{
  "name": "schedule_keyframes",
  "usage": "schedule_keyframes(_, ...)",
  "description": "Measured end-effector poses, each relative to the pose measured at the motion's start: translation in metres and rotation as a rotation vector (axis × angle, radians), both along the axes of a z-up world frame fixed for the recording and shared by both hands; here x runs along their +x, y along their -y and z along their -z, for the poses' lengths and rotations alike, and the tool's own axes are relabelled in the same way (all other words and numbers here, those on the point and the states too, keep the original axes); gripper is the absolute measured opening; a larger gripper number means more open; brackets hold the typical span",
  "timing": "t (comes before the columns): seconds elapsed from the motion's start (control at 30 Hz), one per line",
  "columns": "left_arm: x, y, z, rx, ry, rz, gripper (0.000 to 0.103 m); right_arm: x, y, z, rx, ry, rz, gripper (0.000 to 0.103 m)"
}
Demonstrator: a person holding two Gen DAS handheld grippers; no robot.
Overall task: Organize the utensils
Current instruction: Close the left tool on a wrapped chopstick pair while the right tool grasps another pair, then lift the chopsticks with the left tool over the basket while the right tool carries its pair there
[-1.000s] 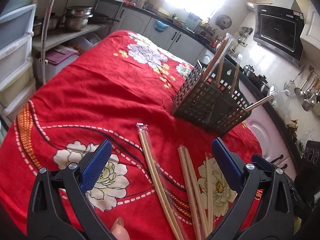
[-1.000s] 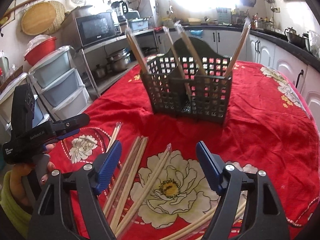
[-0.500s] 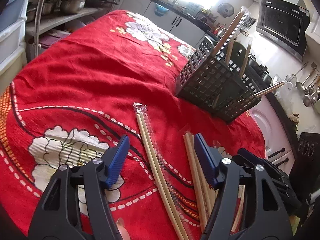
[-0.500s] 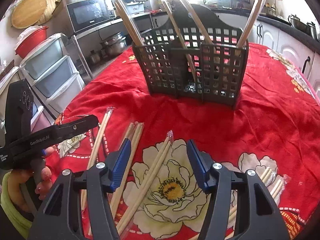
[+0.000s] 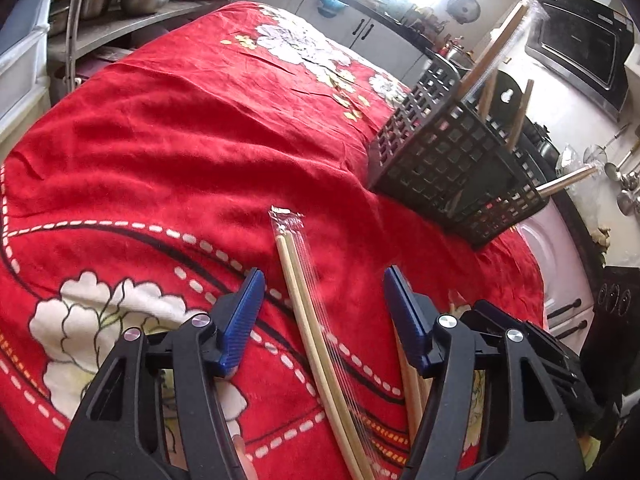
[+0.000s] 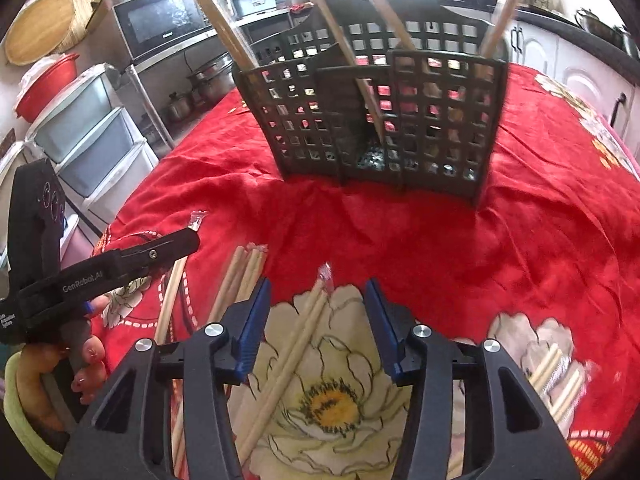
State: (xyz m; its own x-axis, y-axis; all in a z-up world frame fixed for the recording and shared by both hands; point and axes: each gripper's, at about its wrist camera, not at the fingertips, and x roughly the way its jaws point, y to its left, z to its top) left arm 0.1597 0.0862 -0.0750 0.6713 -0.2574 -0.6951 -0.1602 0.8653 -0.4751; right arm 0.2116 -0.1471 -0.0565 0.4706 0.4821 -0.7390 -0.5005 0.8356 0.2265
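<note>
with both hand-held grippers apart and just closing, the left hand-held gripper (image 5: 323, 316) and right hand-held gripper (image 6: 318, 320) each straddling a wrapped chopstick pair (image 5: 304, 300) near us on the bench (image 5: 168, 128), we risk slick film slipping or neighbours snagging.

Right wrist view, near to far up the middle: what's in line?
Right gripper → wrapped chopsticks between its open jaws → bare red cloth → black basket holding upright chopsticks.
</note>
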Motion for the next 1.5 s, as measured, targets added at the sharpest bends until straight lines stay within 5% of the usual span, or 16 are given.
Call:
schedule_keyframes(0.33, 0.019, -0.009, 0.002, 0.017, -0.029, -0.034, 0.038, 0.014, -0.010, 0.015, -0.027, -0.039, -0.012, 0.016)
schedule_keyframes(0.57, 0.035, -0.005, 0.002, 0.135, -0.069, -0.037, 0.018, 0.015, -0.001, 0.014, 0.024, -0.037, -0.003, 0.010)
schedule_keyframes(0.73, 0.036, -0.004, 0.002, 0.177, -0.069, -0.044, 0.012, 0.012, 0.007, 0.007, 0.069, -0.029, -0.002, 0.007)
schedule_keyframes(0.9, 0.028, -0.016, 0.002, 0.065, -0.045, -0.071, 0.003, 0.004, 0.013, -0.005, 0.102, -0.002, -0.007, 0.007)
schedule_keyframes(1.5, -0.030, 0.023, -0.100, 0.099, 0.274, -0.043, 0.003, -0.030, 0.047, -0.075, 0.254, 0.173, 0.023, 0.005)
